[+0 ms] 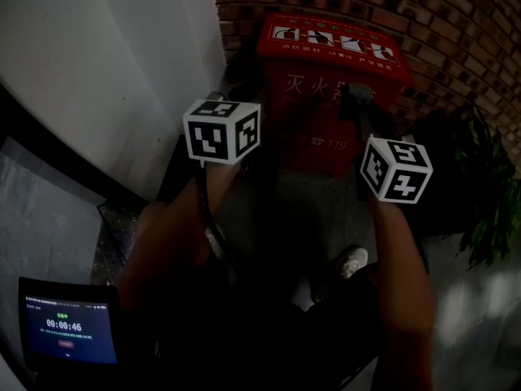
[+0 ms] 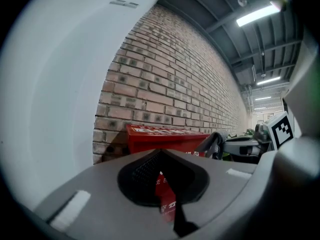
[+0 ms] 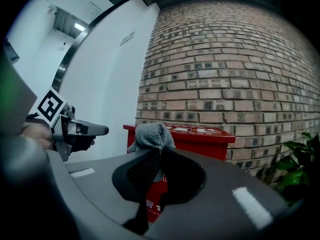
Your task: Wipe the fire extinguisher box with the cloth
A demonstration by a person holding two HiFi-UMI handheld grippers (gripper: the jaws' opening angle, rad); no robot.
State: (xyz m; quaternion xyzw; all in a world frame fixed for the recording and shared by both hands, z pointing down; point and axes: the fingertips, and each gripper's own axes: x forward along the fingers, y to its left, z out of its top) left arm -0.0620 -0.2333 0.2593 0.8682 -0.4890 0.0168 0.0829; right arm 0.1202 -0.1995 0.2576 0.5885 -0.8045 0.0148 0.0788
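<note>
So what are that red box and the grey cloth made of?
The red box looks like painted sheet metal: smooth, slightly glossy faces, crisp folded lid edge. The grey cloth seems terry or microfibre: fuzzy nubby surface, limp folds.

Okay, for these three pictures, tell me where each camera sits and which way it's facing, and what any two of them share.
Head view: on the person's head, looking steeply down at the red fire extinguisher box by the brick wall; the person's forearms show.
Left gripper view: rides the left gripper, facing the box along its shut jaws.
Right gripper view: rides the right gripper, facing the box, jaws shut on the grey cloth.
Shared: all three see the box; each gripper view catches the other gripper.
</note>
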